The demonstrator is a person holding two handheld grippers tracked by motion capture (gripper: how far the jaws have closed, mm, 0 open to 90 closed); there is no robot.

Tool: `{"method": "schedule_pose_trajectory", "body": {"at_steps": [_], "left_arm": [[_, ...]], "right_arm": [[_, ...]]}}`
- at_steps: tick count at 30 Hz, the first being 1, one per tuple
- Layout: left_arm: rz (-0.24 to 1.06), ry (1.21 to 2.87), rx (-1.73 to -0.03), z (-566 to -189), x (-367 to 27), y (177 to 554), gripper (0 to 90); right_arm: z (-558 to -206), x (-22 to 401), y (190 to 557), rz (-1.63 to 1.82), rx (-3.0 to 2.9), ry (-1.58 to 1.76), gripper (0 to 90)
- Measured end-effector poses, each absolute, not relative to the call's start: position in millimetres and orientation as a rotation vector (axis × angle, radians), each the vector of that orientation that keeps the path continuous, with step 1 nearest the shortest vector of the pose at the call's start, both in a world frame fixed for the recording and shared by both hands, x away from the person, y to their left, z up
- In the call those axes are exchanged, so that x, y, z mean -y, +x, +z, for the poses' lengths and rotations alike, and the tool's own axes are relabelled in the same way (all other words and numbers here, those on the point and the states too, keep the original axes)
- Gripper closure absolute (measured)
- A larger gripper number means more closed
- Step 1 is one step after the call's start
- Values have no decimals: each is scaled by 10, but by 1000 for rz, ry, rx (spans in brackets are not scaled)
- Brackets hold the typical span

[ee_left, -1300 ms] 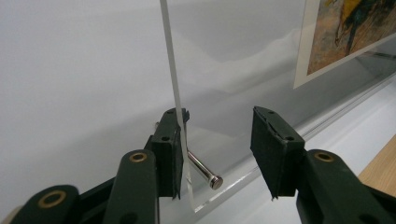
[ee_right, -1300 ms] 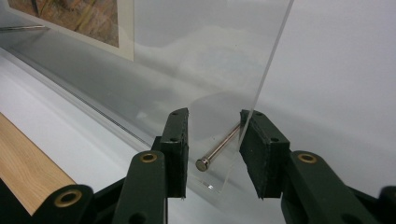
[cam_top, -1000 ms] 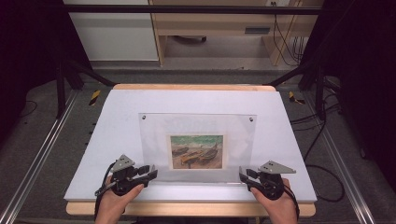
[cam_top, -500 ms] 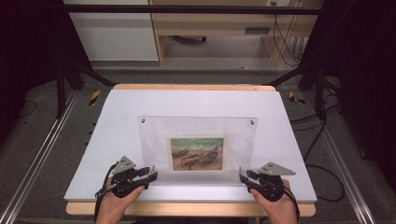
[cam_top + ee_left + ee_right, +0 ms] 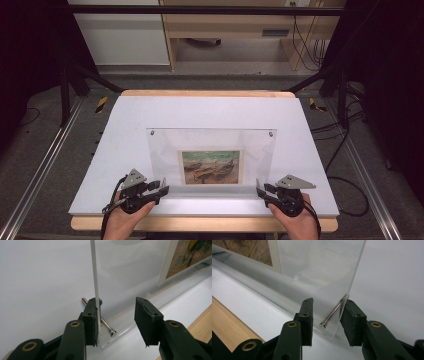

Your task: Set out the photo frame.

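Clear acrylic frame (image 5: 212,157) between left hand-held gripper (image 5: 161,189) and right hand-held gripper (image 5: 261,189), jaws apart astride its lower corners

The table (image 5: 100,165) is covered in plain white, with a pale wooden edge along the front. On it stands a clear frame (image 5: 210,150) holding a picture (image 5: 210,167) in greens, browns and orange with a cream border. Its pin (image 5: 107,326) is shiny silver. Both grippers (image 5: 162,188) (image 5: 260,188) are black.
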State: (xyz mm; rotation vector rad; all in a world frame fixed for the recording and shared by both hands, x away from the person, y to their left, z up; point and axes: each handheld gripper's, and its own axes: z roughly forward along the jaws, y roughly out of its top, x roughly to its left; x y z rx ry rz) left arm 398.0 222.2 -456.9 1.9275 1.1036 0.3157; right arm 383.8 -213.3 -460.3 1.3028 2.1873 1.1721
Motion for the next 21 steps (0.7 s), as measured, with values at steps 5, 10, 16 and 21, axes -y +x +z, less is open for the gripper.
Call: {"method": "schedule_pose_trajectory", "body": {"at_steps": [5,10,16,21], "left_arm": [[313,1932,-1103,-4570,-2220,3977,547],[314,1934,-1103,-4572,-2217,3974,547],[317,1944,-1101,-4572,-2213,3971,546],[320,1951,-1099,-4572,-2210,3970,544]], "right_arm": [[-4607,2130,3830,1167,-2185,1304,633],[-4610,2130,3825,1166,-2187,1304,633],[-4612,2130,3824,1162,-2191,1299,634],[-4612,2128,3823,1157,-2194,1295,634]]}}
